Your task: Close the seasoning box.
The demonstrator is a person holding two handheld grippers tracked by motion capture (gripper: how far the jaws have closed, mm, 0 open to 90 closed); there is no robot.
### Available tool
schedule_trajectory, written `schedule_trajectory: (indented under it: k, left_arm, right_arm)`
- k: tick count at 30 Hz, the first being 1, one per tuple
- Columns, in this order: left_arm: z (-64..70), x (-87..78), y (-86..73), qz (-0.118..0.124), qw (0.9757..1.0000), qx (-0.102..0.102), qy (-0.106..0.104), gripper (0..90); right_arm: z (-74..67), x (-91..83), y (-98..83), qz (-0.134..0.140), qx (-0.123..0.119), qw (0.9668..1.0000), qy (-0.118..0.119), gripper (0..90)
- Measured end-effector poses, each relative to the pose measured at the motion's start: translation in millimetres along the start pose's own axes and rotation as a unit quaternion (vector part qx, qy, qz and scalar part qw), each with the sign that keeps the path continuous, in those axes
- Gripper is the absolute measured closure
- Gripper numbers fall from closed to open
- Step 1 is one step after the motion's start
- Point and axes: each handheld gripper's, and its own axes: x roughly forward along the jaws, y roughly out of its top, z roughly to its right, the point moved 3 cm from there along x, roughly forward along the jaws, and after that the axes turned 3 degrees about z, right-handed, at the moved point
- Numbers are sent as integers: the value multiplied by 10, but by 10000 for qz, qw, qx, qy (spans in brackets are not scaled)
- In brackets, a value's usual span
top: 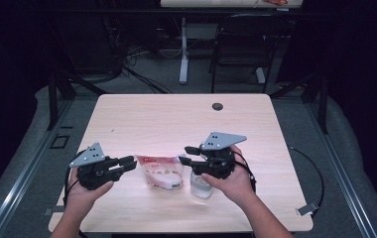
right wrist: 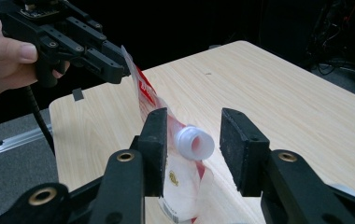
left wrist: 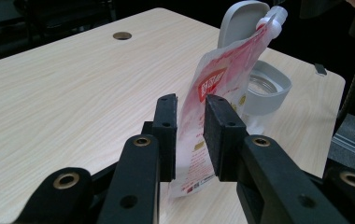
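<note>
While the work in hand looks like emptying a spouted pouch into a container, it stands at a midpoint, judged from how things lie.

Item 1: pouch (top: pixel 161 172), red and white, soft. It is near the front edge of the counter (top: pixel 176 119), between the two grippers, tilted on its lower edge. Its white spout (right wrist: pixel 195 143) is uncapped and hollow, and points toward the right side. How much it still holds cannot be told.

Item 2: container (top: pixel 201 184), clear with a grey rim, on the counter just beside the pouch. Its grey lid (left wrist: pixel 241 21) is flipped up, and the spout end of the pouch lies against or just before it. Its contents are not legible.

Item 3: left hand-held gripper (top: pixel 129 162). Its jaws straddle the pouch's bottom end with a gap showing beside the film. The pads do not appear to press, so it is open around the pouch rather than gripping it.

Item 4: right hand-held gripper (top: pixel 184 154). Its jaws stand apart on either side of the spout without touching it, so it is open.

Done, by judgement: lid raised, spout cap off, pouch brought to the container.

Left, by judgement: a firm hold on the pouch, spout over the opening, emptying, lid closed.
</note>
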Motion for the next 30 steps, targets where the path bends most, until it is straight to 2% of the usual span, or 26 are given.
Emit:
schedule_trajectory:
  k: [7,16,24,30]
  left_arm:
    - [-24,-48,-11,54,10000,-20,33,750]
    - [-86,-95,-34,13,9999,-84,115,752]
    - [-137,-118,-56,57,9997,-206,104,762]
    - [-150,-134,-64,32,9996,-217,151,760]
  right_arm:
    - [-17,58,94,-51,-101,9999,77,628]
    - [-78,174,236,-208,-346,9989,242,643]
    - [-156,339,336,-445,-570,9965,409,658]
    - [-189,448,375,-610,-646,9947,524,668]
